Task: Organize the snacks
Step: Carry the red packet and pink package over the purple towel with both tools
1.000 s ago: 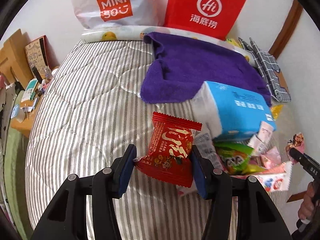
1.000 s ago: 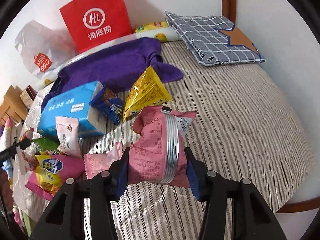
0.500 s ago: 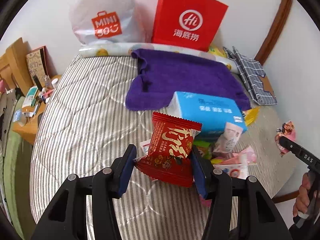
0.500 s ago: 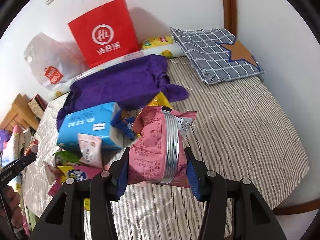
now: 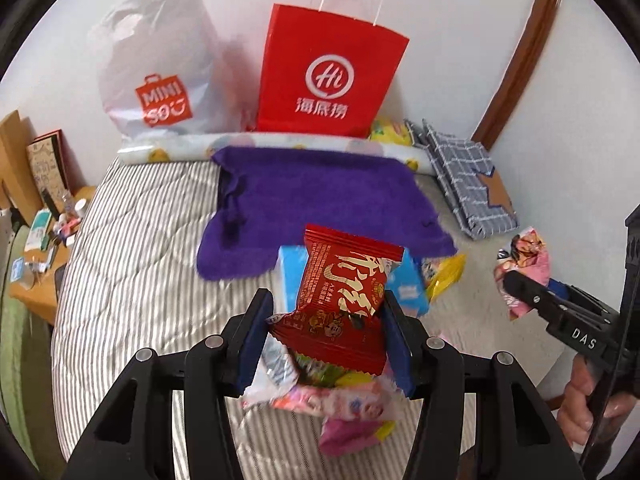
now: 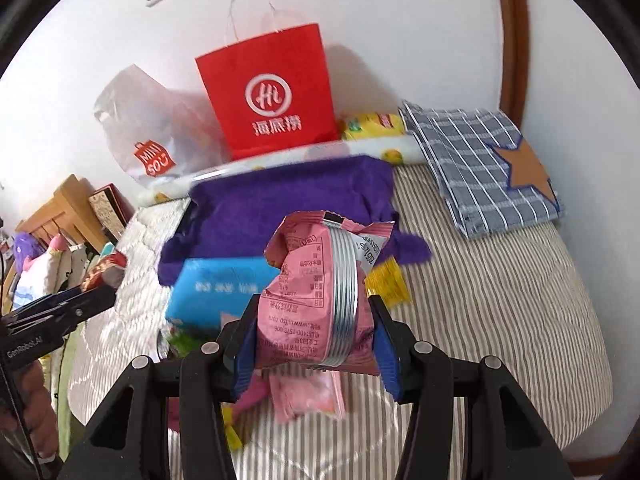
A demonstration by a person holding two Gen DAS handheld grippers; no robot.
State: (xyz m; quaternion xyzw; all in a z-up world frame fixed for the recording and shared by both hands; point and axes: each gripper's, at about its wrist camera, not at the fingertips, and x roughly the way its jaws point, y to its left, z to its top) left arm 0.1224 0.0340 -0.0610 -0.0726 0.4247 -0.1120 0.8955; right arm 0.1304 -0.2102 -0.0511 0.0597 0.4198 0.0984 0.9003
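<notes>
While gripped, each snack packet [image 5: 340, 300] fills its jaws.

Purple towel [image 5: 320, 204] on striped bed [image 5: 132, 264] — checked cloth [image 6: 480, 160] beside it.

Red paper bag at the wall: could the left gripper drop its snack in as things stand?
Probably yes. The left gripper, shut on the red snack packet, faces the red paper bag across the purple towel; nothing tall stands between, though the bag's mouth isn't visible.
</notes>
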